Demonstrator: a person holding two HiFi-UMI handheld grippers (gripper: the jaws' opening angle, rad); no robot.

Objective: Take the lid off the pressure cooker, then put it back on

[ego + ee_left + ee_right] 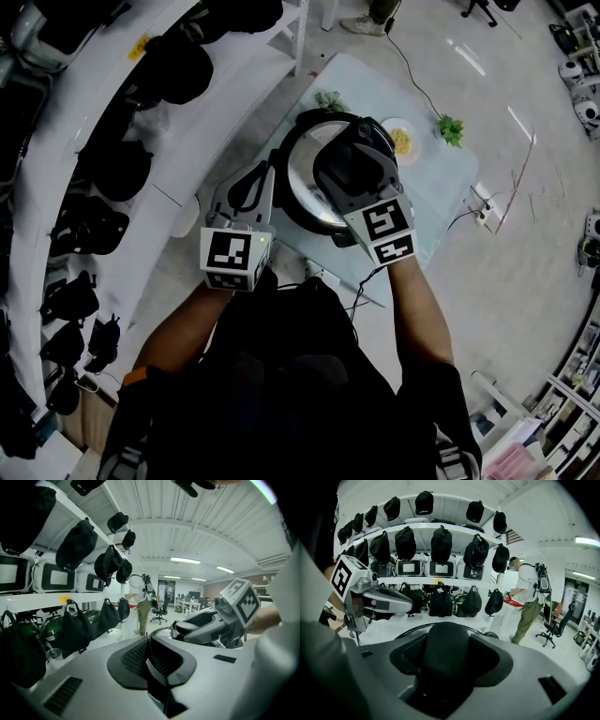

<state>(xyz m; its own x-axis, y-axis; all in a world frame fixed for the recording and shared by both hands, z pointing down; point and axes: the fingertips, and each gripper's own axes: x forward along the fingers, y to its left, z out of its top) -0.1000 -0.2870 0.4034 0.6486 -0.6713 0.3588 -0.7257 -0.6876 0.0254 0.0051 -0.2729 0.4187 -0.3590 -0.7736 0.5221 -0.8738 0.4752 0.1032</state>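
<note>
The pale low table (pixel 441 192) on the floor (pixel 525 272) carries the pressure cooker (pixel 302 180), a small plate (pixel 401 141) of yellow food and two green sprigs (pixel 451 128).

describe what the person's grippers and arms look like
Both the left gripper and right gripper have smooth grey shells with black textured pads. Each carries a white cube printed with black square markers. The forearms are bare; the person wears dark clothing.
</note>
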